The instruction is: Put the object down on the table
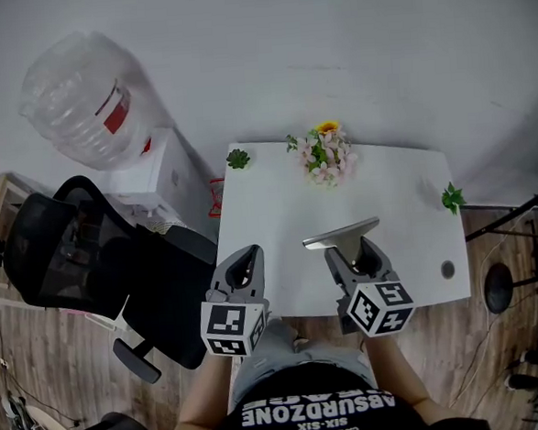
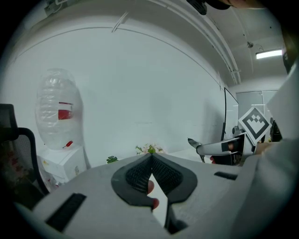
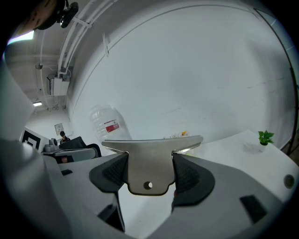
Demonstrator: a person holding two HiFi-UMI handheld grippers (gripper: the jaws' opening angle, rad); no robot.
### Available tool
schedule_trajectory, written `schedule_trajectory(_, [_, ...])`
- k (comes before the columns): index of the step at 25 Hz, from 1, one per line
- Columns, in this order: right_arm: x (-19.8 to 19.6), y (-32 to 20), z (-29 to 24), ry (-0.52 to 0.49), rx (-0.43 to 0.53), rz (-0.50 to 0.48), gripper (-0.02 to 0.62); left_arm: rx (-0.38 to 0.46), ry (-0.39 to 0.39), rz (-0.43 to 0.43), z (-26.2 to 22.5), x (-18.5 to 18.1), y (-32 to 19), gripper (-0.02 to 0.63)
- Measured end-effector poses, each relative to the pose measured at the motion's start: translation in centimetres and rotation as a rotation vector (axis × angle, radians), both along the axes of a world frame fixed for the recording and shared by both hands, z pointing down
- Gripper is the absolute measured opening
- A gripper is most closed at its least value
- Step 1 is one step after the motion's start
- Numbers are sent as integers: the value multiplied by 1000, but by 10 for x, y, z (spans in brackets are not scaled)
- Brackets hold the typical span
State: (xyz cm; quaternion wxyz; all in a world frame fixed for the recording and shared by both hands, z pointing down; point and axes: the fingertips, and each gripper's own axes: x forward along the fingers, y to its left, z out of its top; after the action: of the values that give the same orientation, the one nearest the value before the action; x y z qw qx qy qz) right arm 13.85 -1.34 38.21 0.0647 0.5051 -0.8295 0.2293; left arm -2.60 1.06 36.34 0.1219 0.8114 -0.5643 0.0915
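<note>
Head view: the right gripper [image 1: 350, 250] pinches a flat T-shaped metal piece [image 1: 341, 233] and holds it over the near half of the white table [image 1: 278, 209], not lying on it. The left gripper [image 1: 250, 255] hangs beside it at the table's near edge. Only this view shows both marker cubes, the black office chair [image 1: 64, 247] and the print on the person's shirt [image 1: 318, 413], which appears upside down as "ABSURDZONE" over "SIX-SIX"; the smaller lines below are too small to read.

Right gripper view: the pads [image 3: 115, 172] press on both edges of the metal piece's [image 3: 152, 149] stem. Its crossbar lies across the top and a small round hole sits near its lower end, a detail the head view does not resolve. A small green plant [image 3: 265, 137] and a round hole [image 3: 288, 181] in the tabletop lie to the right.

Left gripper view: the left gripper's [image 2: 152, 159] jaws are pressed together at their tips with nothing between them. The person's fingers [image 2: 149, 187] show through the gap lower down. The metal piece [image 2: 202, 145] appears at the right.

The water bottle [image 1: 82, 98] carries a red label; its print cannot be read in any view. A bunch of flowers [image 1: 327, 153] stands at the table's far edge.
</note>
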Motion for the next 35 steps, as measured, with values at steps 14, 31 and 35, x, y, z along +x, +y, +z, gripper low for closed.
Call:
schedule_trajectory(14, [-33,-28,14,19,-44,57,290,-25,6,63,15,-35,-37,6])
schedule_trajectory(31, [-71,-59,34,8,-83,42,290,-72,26,108,46,-50,-65,6])
schedule_trajectory(35, [-71,-67,41,7,-87,41,290,-73,25,100,52,-50,-71,6])
